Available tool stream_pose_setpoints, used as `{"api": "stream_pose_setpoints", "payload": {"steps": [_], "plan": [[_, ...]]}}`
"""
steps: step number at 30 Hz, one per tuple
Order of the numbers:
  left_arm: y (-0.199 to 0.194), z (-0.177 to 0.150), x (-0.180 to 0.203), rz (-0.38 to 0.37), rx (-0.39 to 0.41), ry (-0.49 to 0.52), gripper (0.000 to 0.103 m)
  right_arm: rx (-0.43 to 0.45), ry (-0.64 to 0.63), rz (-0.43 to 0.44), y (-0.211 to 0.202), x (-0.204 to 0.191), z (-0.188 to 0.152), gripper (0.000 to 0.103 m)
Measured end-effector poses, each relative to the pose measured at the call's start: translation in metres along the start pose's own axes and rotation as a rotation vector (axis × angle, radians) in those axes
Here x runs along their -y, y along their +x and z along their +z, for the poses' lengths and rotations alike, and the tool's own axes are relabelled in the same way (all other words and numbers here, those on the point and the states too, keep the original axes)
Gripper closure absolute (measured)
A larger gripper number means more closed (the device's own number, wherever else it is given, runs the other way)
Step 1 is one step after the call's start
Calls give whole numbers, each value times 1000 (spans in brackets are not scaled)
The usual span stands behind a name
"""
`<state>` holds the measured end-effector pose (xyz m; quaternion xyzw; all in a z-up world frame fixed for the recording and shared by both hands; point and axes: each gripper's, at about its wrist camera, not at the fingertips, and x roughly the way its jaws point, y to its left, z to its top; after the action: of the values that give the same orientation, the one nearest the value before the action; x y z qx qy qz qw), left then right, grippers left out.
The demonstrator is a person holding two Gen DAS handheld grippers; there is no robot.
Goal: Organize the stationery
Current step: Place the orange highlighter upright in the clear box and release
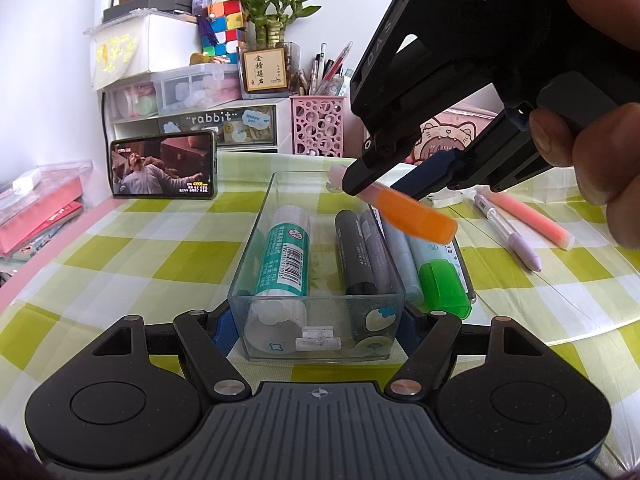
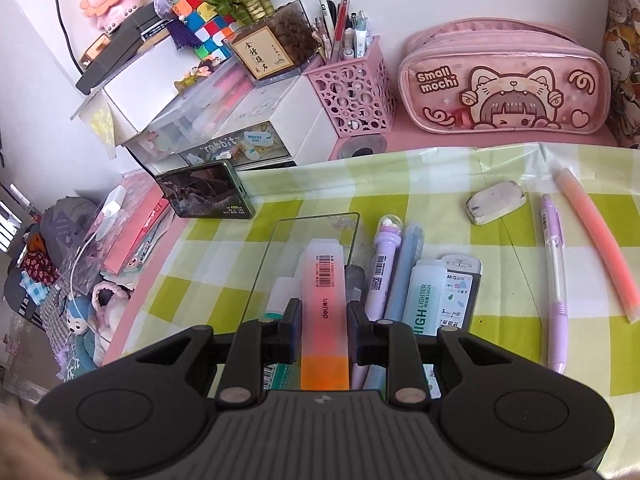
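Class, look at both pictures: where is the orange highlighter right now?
The orange highlighter is clamped in the right tool, held in the air over the clear tray, above the markers lying inside it, as both views show.

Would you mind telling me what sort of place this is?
Probably a home study desk: a pink pen holder full of pens, a cat pencil case, and a drawer organiser against the wall.

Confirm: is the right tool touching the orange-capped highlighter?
Touching. The right wrist view shows the right tool with both pads pressed against the sides of the orange-capped highlighter, no gap either side, above the clear plastic tray.
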<state>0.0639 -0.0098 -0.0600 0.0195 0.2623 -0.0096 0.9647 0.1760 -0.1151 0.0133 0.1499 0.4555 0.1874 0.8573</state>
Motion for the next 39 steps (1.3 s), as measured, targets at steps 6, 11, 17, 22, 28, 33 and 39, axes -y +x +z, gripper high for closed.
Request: {"api": "stream_pose_setpoints", "payload": {"steps": [6,11,17,22,28,33,39], "plan": [[1,0,1,5,0,0,30,16,28,44,-9,5,2,79],[1,-1,1,5,0,0,30,25,31,41,-10,2,0,79],[1,0,2,5,0,0,30,63,74,21,-18,13,1,79],[1,-1,1,5,0,0,30,66,109,5,-20,22,2,79],[1,-1,1,5,0,1,30,49,80,41,-18,9,0,79],[0,-1,1,5,1,1,30,12,45,16,-5,-6,-4,79],[0,-1,2,5,1,1,30,-8,37,-15,2,-10,-7,79]]}}
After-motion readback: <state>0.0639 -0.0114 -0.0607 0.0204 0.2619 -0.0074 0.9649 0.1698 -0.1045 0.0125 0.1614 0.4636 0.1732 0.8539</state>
